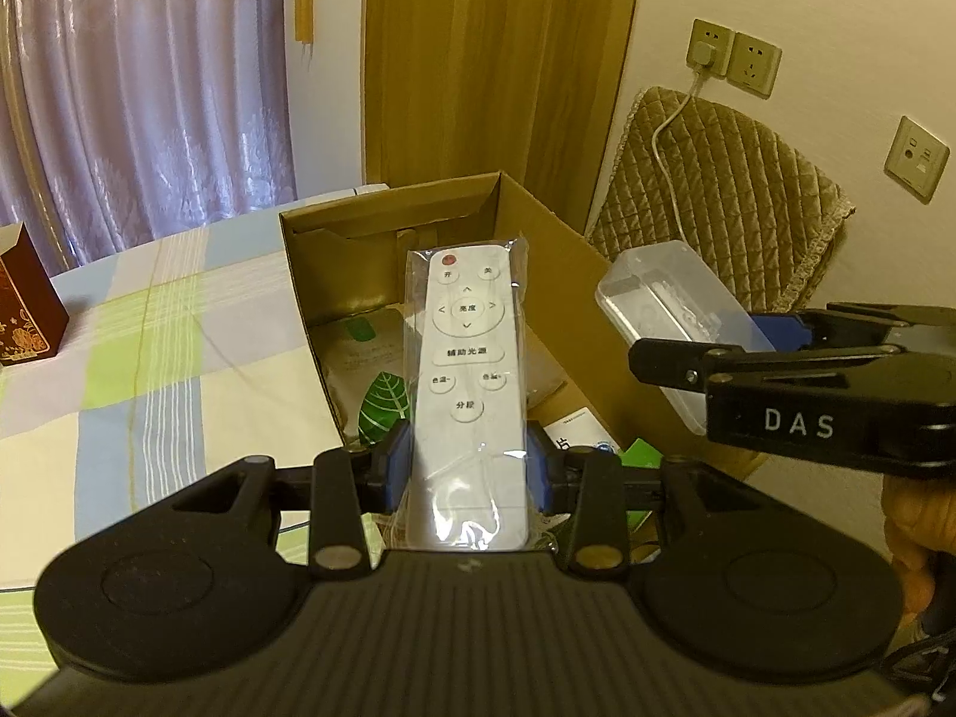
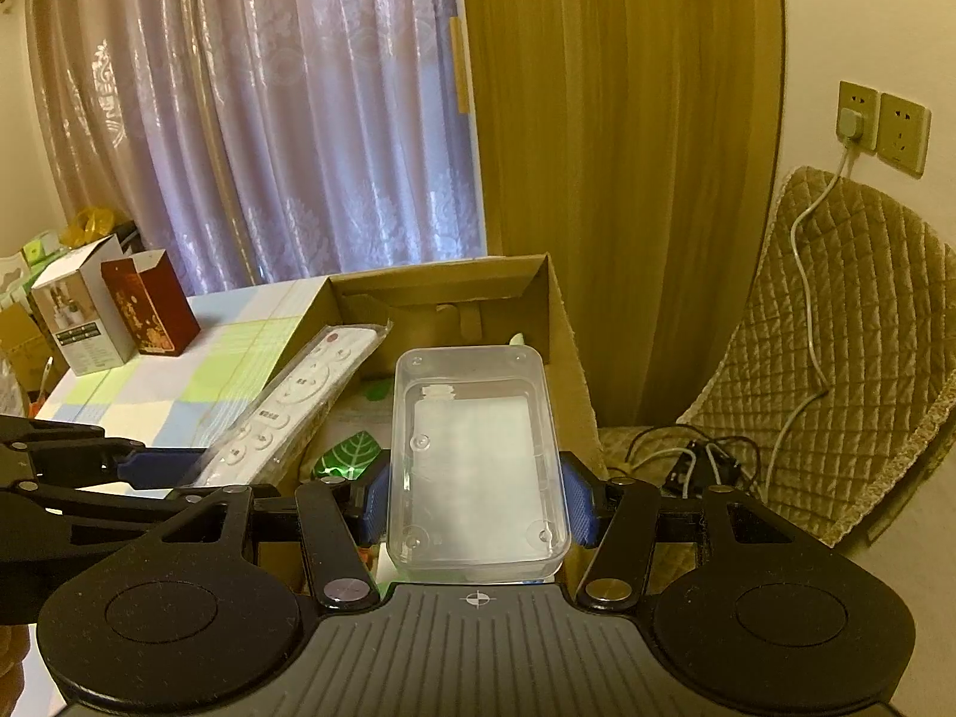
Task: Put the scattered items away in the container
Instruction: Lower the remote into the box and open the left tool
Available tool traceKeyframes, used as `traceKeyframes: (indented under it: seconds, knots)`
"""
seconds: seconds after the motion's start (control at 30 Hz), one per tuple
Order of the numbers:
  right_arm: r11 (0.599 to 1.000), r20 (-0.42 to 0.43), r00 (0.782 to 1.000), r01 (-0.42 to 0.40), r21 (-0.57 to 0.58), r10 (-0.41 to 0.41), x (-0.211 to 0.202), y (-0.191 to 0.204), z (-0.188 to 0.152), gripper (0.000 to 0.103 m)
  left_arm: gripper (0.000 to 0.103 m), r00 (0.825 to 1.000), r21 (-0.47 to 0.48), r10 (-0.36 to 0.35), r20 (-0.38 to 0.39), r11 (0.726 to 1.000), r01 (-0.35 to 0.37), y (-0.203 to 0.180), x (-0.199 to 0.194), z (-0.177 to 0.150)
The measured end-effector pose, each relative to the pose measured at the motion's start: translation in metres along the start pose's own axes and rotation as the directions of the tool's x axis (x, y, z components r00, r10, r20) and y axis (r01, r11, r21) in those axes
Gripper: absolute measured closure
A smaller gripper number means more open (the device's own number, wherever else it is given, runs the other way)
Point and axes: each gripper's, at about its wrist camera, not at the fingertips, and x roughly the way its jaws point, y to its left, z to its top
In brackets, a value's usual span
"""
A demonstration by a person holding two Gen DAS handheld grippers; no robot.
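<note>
Over the cardboard box, left claw pinching the bagged remote, right claw pinching the clear plastic box.

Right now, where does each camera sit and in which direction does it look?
Left wrist: sits on the left gripper, looks forward over the white remote into the cardboard box; a hand and the right gripper show at right.
Right wrist: sits on the right gripper, looks forward over the clear plastic box toward the curtain; the left gripper shows at left.
Shared: remote, plastic box, cardboard box.
</note>
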Motion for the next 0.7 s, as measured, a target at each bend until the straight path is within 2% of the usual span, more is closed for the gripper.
traceKeyframes:
  seconds: [0.63, 0.67, 0.7]
  knots:
    - [1.0, -0.002, 1.0, -0.002, 0.001, 0.002, 0.0047, 0.0004, 0.0025, 0.045, 0.069, 1.0, -0.007, 0.005, 0.008, 1.0, -0.005, -0.0003, 0.007, 0.0025]
    - [1.0, -0.002, 1.0, -0.001, 0.001, 0.001, 0.0047, 0.0008, 0.0027, 0.045, 0.068, 1.0, -0.007, 0.009, 0.017, 1.0, -0.009, -0.0005, 0.0066, 0.0019]
    - [1.0, -0.001, 1.0, -0.001, 0.001, 0.001, 0.0054, 0.001, 0.0031, 0.045, 0.058, 0.999, -0.01, 0.017, 0.027, 1.0, -0.016, 0.0, 0.0054, 0.0013]
